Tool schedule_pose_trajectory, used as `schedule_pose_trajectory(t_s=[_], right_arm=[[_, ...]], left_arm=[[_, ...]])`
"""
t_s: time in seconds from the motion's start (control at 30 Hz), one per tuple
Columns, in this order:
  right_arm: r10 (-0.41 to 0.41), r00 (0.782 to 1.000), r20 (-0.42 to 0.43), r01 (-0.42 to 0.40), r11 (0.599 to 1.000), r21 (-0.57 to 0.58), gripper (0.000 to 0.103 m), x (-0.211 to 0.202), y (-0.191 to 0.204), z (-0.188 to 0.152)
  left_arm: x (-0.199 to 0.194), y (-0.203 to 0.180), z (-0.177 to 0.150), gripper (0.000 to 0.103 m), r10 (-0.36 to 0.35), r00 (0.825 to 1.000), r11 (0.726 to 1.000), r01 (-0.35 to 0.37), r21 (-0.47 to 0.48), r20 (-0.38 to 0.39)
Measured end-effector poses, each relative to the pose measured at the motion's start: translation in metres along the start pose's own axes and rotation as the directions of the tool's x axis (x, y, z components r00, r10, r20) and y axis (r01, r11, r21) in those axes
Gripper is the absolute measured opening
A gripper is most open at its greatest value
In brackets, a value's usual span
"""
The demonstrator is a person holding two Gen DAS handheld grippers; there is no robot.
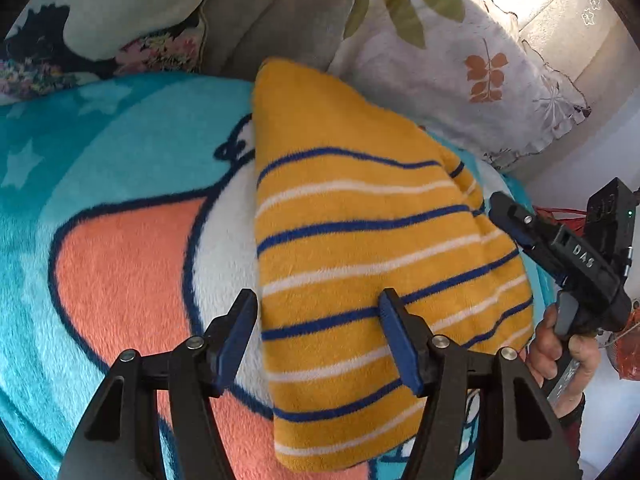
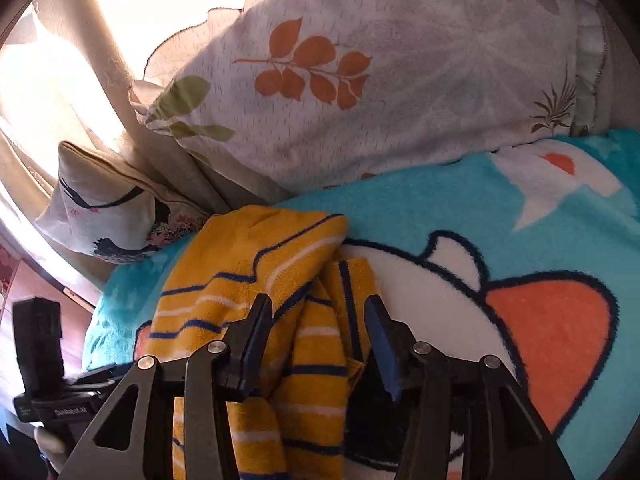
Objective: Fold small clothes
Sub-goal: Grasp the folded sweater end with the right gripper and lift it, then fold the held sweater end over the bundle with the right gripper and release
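Counted on the bed: one yellow striped garment (image 1: 372,264), lying on one turquoise cartoon blanket (image 1: 120,152). Pillows: two, one leaf-print pillow (image 1: 452,80) and one dark floral pillow (image 1: 120,20). Handheld grippers: two, the left gripper (image 1: 318,336) and the right gripper (image 2: 318,340). Hands visible: one hand (image 1: 560,352), on the right gripper's handle.

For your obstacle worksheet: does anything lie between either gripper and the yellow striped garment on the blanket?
Nothing visible does. The left gripper stands open straddling the yellow striped garment's edge. The right gripper is open with bunched cloth between its fingers. The pillow lies beyond.
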State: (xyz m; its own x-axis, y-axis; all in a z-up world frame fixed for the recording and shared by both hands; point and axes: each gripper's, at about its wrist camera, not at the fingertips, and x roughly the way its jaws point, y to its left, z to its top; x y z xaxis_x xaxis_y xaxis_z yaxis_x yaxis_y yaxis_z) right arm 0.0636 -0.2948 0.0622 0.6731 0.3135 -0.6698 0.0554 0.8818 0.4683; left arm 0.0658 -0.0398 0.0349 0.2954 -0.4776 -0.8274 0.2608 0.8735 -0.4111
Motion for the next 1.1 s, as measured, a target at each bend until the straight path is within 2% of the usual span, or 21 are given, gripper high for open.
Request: schedule_pose_trajectory(t_s=[0.1,0.17,0.23,0.3,0.33,0.43,0.5,0.53,0.57,0.6,0.63,0.7,0.83,0.87,0.93,1.03,1.1], right_arm=[[0.034,0.997,0.072,-0.032,0.999,-0.021,0.054,-0.026,0.012,0.001],[0.088,0.993,0.083,-0.085,0.996,-0.042,0.054,-0.034,0.024,0.004],[0.177,0.983,0.058,-0.174,0.983,-0.049,0.054,-0.036,0.036,0.0],[0.269,0.963,-0.001,-0.269,0.963,-0.034,0.054,-0.022,0.045,-0.004],[0.277,0.961,-0.028,-0.277,0.961,-0.021,0.054,-0.011,0.046,-0.008],[0.168,0.983,-0.071,-0.166,0.986,0.036,0.053,0.016,0.037,-0.021],[0.136,0.99,-0.036,-0.133,0.989,0.066,0.049,0.012,0.022,-0.03],[0.113,0.993,-0.018,-0.111,0.992,0.067,0.05,0.006,0.019,-0.034],[0.015,1.0,-0.009,-0.014,0.998,0.06,0.051,-0.002,0.018,-0.037],[-0.072,0.997,0.006,0.072,0.996,0.052,0.056,-0.01,0.017,-0.04],[-0.078,0.996,0.035,0.076,0.996,0.052,0.056,-0.02,0.017,-0.043],[-0.032,0.996,0.081,0.029,0.999,0.046,0.056,-0.039,0.023,-0.048],[-0.033,0.981,0.192,0.057,0.991,-0.12,0.056,-0.068,0.064,-0.068],[-0.024,0.982,0.186,0.055,0.986,-0.16,0.056,-0.066,0.073,-0.075],[-0.015,0.994,0.112,0.037,0.981,-0.191,0.056,-0.049,0.079,-0.087],[-0.076,0.996,-0.055,0.067,0.988,-0.138,0.056,-0.017,0.065,-0.11],[-0.078,0.997,-0.028,0.073,0.987,-0.141,0.057,-0.024,0.065,-0.129]], left_arm=[[-0.001,0.009,-0.015,0.064,-0.033,0.999,0.999,0.034,-0.028,0.012],[-0.003,0.007,-0.023,0.065,-0.041,0.999,0.998,0.042,-0.044,0.033],[-0.009,0.01,-0.033,0.065,-0.05,0.998,0.997,0.052,-0.054,0.045],[-0.014,0.009,-0.042,0.065,-0.048,0.997,0.997,0.051,-0.054,0.054],[-0.017,0.008,-0.047,0.065,-0.04,0.997,0.998,0.043,-0.052,0.059],[-0.034,0.007,-0.063,0.065,0.005,0.996,0.999,-0.002,-0.035,0.09],[-0.047,0.009,-0.073,0.065,0.044,0.991,0.999,-0.041,-0.022,0.13],[-0.054,0.011,-0.077,0.066,0.069,0.986,0.998,-0.066,-0.021,0.154],[-0.062,0.014,-0.081,0.068,0.095,0.979,0.995,-0.092,-0.027,0.178],[-0.066,0.018,-0.084,0.069,0.118,0.973,0.993,-0.112,-0.039,0.2],[-0.071,0.022,-0.085,0.069,0.137,0.966,0.99,-0.128,-0.054,0.219],[-0.077,0.031,-0.089,0.069,0.164,0.956,0.986,-0.149,-0.079,0.242],[-0.085,0.033,-0.093,0.069,0.214,0.938,0.976,-0.197,-0.089,0.274],[-0.089,0.033,-0.095,0.069,0.224,0.932,0.974,-0.207,-0.087,0.285],[-0.095,0.033,-0.099,0.069,0.238,0.922,0.971,-0.221,-0.089,0.305],[-0.105,0.031,-0.104,0.073,0.274,0.901,0.962,-0.259,-0.089,0.337],[-0.112,0.03,-0.108,0.077,0.303,0.88,0.953,-0.289,-0.093,0.366]])
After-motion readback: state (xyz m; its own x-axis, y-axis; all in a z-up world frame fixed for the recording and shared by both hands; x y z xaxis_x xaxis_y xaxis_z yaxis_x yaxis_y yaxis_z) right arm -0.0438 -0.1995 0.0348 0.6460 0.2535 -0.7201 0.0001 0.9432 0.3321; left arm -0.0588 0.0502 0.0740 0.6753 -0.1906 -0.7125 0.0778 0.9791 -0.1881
